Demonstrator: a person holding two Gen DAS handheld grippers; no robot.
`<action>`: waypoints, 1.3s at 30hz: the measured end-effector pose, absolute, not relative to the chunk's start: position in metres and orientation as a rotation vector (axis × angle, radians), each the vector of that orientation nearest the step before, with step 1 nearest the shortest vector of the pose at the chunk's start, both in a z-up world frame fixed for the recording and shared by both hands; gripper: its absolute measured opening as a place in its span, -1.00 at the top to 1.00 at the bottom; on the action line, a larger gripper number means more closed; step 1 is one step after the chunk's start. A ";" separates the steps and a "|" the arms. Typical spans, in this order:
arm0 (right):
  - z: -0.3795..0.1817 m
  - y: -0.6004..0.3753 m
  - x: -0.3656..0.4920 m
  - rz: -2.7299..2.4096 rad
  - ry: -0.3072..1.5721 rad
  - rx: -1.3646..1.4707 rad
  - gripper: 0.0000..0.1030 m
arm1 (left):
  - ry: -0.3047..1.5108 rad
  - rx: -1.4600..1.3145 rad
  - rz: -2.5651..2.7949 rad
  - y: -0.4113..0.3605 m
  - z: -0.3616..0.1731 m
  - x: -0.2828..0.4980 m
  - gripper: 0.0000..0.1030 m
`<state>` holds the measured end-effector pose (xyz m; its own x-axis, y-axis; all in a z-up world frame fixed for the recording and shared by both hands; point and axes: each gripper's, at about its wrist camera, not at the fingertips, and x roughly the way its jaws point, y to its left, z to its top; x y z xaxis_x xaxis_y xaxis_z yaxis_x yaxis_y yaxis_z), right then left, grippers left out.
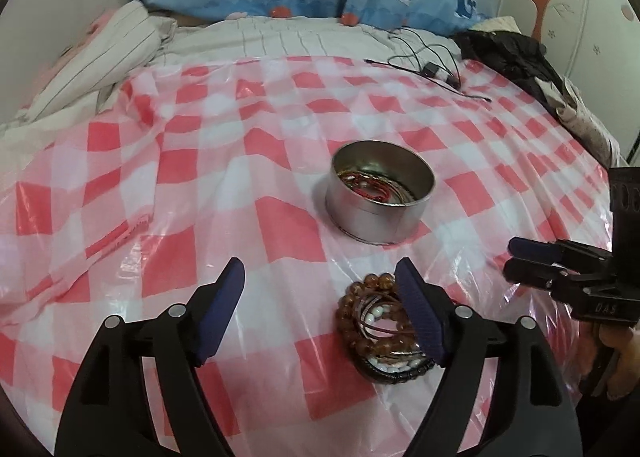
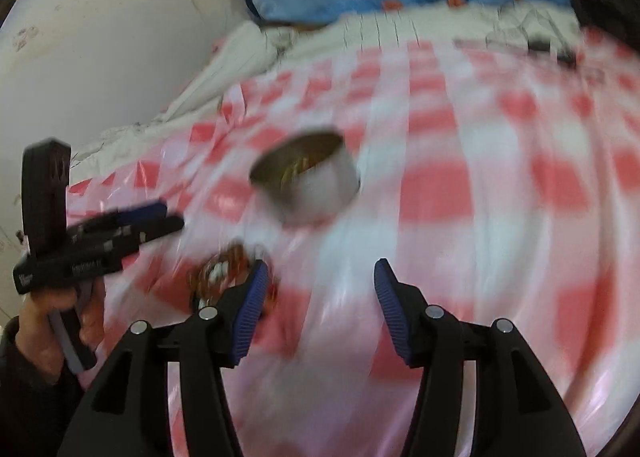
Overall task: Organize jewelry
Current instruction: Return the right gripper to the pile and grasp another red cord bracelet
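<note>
On the left, the left gripper (image 1: 320,297) hangs low over the bed with its jaws spread wide and nothing between them, a stance that suits reaching for the next piece. Its right-hand finger (image 1: 420,313) stands in front of the pile of beaded bracelets (image 1: 376,325) — amber beads, white beads and a black band heaped together — on the pink-and-white checked plastic sheet (image 1: 200,185) that covers the bed, probably laid so small pieces are easy to spot.

Beyond the pile, toward the middle, stands the round silver metal tin (image 1: 380,193), upright and open-topped. Red cords and thin bangles already lie inside it, so it looks like the collecting place, with the pile still to be moved.

On the right, the right gripper (image 2: 320,297) also has its jaws parted and empty. Its view is blurred, which suggests it is moving; where it is heading cannot be told.
</note>
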<state>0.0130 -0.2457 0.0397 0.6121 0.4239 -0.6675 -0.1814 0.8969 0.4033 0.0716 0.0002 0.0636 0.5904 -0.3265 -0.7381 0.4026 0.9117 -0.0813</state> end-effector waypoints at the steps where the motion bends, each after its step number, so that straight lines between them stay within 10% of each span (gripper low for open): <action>1: 0.046 -0.242 0.014 0.360 0.820 0.290 -0.05 | 0.841 0.120 -0.430 -0.003 0.062 0.069 -0.45; 28: 0.021 -0.188 0.012 0.542 0.927 0.177 -0.05 | 0.850 0.209 -0.359 0.002 0.055 0.076 -0.61; 31: 0.018 -0.188 0.012 0.550 0.949 0.178 0.10 | 0.848 0.209 -0.355 0.002 0.056 0.076 -0.63; 35: 0.017 -0.186 0.011 0.564 0.960 0.171 0.78 | 0.849 0.213 -0.352 0.002 0.056 0.077 -0.65; 39: 0.026 -0.195 0.011 0.574 0.919 0.214 0.92 | 0.849 0.214 -0.351 0.002 0.056 0.077 -0.65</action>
<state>0.0107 -0.1947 0.0256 0.4708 0.5528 -0.6876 -0.3753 0.8308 0.4109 0.0772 0.0020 0.0557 0.6081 -0.2167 -0.7637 0.3857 0.9215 0.0457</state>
